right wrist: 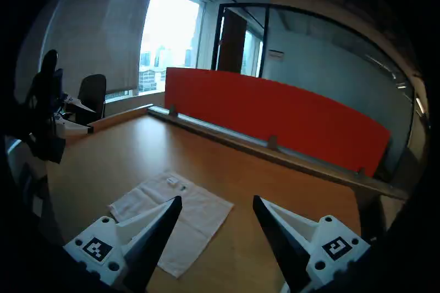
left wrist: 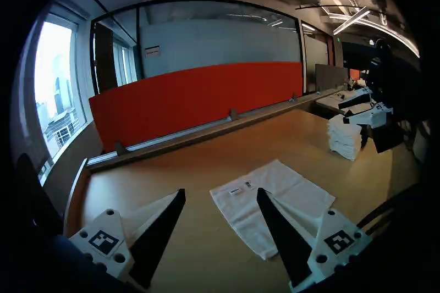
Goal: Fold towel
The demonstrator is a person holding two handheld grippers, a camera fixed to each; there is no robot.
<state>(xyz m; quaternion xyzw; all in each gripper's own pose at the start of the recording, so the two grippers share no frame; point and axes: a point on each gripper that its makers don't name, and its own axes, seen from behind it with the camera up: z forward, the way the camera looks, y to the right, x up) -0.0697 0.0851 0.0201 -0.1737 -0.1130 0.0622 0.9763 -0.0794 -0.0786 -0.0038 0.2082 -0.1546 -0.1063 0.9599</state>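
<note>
The left tongs [left wrist: 220, 221] are spread wide with nothing between them, held above the light wooden tabletop [left wrist: 181, 166]. The white rectangular cloth towel [left wrist: 280, 194] lies flat and unfolded just ahead. Its near edge is hidden behind one finger (a small tag at its far edge is too tiny to make out). In the right gripper view the right tongs [right wrist: 217, 227] also gape empty, one finger covering part of the towel [right wrist: 201, 210]. A stack of folded white towels [left wrist: 344, 136] sits well apart, its right side masked by the far-off right tongs. A long red partition panel [left wrist: 198, 95] lines the tabletop's far edge.
</note>
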